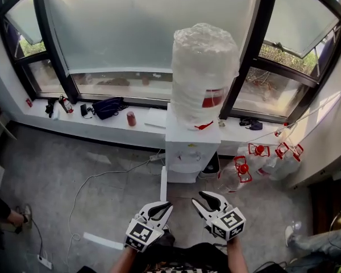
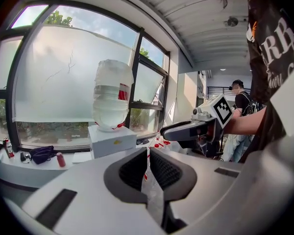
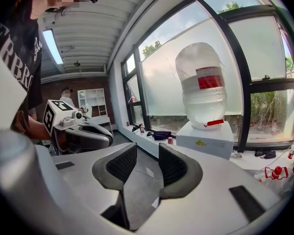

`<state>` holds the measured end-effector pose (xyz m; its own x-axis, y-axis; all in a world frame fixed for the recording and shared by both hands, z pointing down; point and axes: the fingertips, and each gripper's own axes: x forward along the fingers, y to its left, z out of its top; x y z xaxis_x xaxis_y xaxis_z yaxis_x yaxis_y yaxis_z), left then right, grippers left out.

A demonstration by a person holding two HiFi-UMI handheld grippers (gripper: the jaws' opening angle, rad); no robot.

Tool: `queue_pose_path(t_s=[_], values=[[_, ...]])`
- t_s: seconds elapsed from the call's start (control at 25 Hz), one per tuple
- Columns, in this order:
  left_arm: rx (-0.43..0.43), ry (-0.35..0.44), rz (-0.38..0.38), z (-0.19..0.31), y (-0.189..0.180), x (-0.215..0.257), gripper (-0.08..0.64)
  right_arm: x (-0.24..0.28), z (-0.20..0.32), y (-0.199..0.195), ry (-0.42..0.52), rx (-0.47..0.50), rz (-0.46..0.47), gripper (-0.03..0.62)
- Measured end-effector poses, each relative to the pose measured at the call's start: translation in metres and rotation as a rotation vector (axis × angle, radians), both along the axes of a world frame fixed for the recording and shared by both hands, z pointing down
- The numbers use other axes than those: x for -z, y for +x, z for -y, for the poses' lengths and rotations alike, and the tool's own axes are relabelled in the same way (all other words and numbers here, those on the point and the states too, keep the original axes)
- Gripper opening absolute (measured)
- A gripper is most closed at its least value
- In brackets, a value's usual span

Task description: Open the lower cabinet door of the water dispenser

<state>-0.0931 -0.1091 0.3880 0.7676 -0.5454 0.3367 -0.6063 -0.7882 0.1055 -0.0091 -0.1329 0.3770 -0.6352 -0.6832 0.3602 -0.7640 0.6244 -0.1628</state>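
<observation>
grey concrete floor (image 1: 57,169) under a wall of tall windows. nearest, the left gripper (image 1: 157,208) and right gripper (image 1: 198,197) hang side by side above the floor, both pointing at the water dispenser (image 1: 184,147) and well short of it. left gripper (image 2: 148,153): jaws a narrow slit apart, nothing between them. right gripper (image 3: 147,151): jaws wider apart, likewise empty. a narrow white panel (image 1: 163,183) stands out from the dispenser's lower left corner toward the grippers; whether it is the cabinet door seen edge-on cannot be told. the dispenser stands against the sill, carrying a plastic-wrapped bottle (image 1: 204,73). on the sill (image 1: 74,124) behind lie a black bag (image 1: 108,107) and a red can (image 1: 131,118).
</observation>
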Motion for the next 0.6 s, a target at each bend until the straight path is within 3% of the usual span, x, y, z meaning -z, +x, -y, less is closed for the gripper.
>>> queue_pose_path(t_s=[0.28, 0.6], values=[[0.061, 0.022, 0.011, -0.029, 0.030, 0.019, 0.020, 0.012, -0.034, 0.021, 0.018, 0.066, 0.020, 0.149], [0.122, 0.023, 0.024, -0.101, 0.086, 0.024, 0.020, 0.021, -0.104, 0.067, 0.058, 0.130, 0.031, 0.137]])
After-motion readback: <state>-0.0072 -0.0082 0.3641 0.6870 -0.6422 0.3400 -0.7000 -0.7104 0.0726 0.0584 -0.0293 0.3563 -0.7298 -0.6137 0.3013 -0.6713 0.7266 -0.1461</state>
